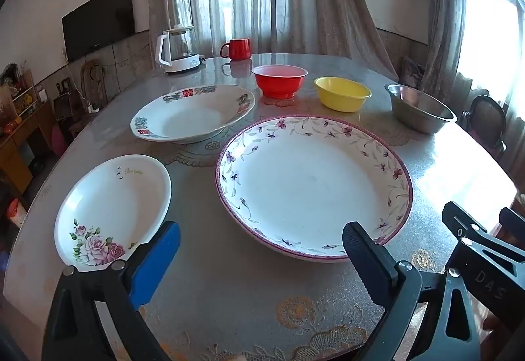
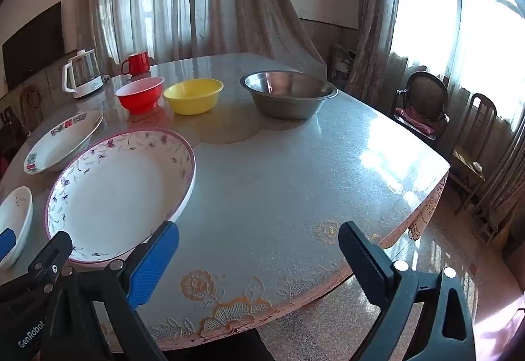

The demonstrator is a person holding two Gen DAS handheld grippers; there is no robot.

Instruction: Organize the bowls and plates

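Observation:
A large white plate with a purple floral rim [image 1: 311, 183] [image 2: 121, 193] lies in the middle of the table. Left of it sits a small white rose-printed dish [image 1: 115, 206] [image 2: 14, 216], and behind it a deep white plate with a coloured rim [image 1: 193, 113] [image 2: 62, 141]. Along the back stand a red bowl [image 1: 279, 80] [image 2: 140, 94], a yellow bowl [image 1: 342, 93] [image 2: 193, 95] and a steel bowl [image 1: 420, 106] [image 2: 289, 93]. My left gripper [image 1: 261, 246] hangs open above the near table, its blue finger over the small dish's edge. My right gripper [image 2: 259, 249] is open over bare table, holding nothing.
A white-based glass kettle [image 1: 178, 49] [image 2: 82, 74] and a red mug [image 1: 238, 49] [image 2: 136, 63] stand at the table's far left. The round table [image 2: 295, 170] has a glossy lace-patterned cover. Chairs [image 2: 423, 105] stand by the window at the right; a dark screen [image 1: 98, 21] hangs on the left wall.

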